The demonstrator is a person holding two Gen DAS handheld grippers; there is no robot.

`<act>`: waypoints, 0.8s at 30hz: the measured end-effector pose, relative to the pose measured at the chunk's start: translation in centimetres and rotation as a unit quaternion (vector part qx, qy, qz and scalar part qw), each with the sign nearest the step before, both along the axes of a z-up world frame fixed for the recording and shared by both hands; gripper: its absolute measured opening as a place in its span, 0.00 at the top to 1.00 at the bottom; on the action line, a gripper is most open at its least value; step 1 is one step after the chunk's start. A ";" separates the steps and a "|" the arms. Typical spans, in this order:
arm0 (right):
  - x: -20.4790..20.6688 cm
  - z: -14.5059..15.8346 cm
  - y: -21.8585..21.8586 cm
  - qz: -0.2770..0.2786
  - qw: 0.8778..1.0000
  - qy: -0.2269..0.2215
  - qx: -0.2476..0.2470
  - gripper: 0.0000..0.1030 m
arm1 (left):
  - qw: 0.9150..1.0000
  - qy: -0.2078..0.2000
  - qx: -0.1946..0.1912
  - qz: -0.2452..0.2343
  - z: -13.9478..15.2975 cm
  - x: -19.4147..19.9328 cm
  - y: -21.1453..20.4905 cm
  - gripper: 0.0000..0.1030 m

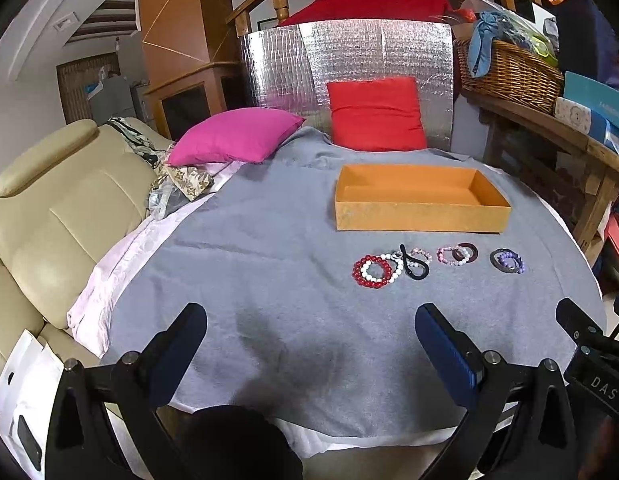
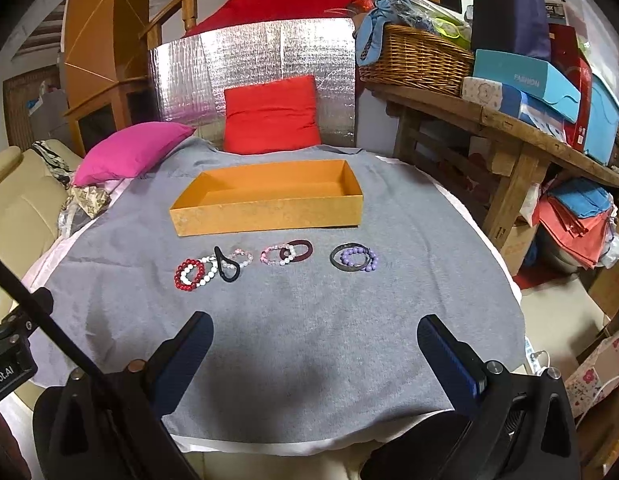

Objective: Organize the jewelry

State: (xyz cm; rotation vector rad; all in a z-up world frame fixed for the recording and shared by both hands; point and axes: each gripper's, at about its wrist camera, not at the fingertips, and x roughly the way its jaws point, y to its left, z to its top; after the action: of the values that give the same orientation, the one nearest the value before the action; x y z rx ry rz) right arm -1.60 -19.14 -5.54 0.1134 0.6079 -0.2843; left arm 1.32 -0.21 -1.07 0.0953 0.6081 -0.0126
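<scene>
An empty orange box (image 1: 421,216) (image 2: 269,210) stands on a grey cloth (image 1: 269,280) (image 2: 309,320). In front of it lies a row of bracelets: a red bead bracelet (image 1: 358,276) (image 2: 178,278) overlapping a white bead one, a black hair tie (image 1: 413,272) (image 2: 228,270), a pink bead bracelet (image 1: 443,257) (image 2: 266,257) with a dark red ring, and a purple bead bracelet (image 1: 511,261) (image 2: 359,258) on a dark bangle. My left gripper (image 1: 309,344) is open and empty, near the cloth's front edge. My right gripper (image 2: 313,348) is open and empty, also short of the bracelets.
A pink pillow (image 1: 237,136) (image 2: 129,152) and a red pillow (image 1: 375,114) (image 2: 271,114) lie at the back against a silver foil panel (image 1: 349,52). A beige sofa (image 1: 49,208) is left. A wooden table (image 2: 489,120) with a wicker basket (image 2: 413,56) and boxes is right.
</scene>
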 end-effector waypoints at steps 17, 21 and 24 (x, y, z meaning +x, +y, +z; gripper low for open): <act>0.1 -0.4 -0.1 -0.003 1.000 0.009 0.005 0.00 | 1.000 0.010 0.010 0.002 -0.2 -0.1 0.0 0.00; 0.2 -0.7 -0.2 -0.004 1.000 0.011 0.006 0.00 | 1.000 0.012 0.009 0.001 -0.3 0.2 -0.1 0.00; 0.3 -0.8 -0.3 -0.005 1.000 0.013 0.008 0.00 | 1.000 0.011 0.010 0.000 -0.3 0.2 -0.2 0.00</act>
State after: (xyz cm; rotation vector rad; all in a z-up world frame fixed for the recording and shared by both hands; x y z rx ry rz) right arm -1.25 -19.39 -6.29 0.1276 0.6351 -0.2902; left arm 1.55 -0.43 -1.42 0.1153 0.6309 -0.0065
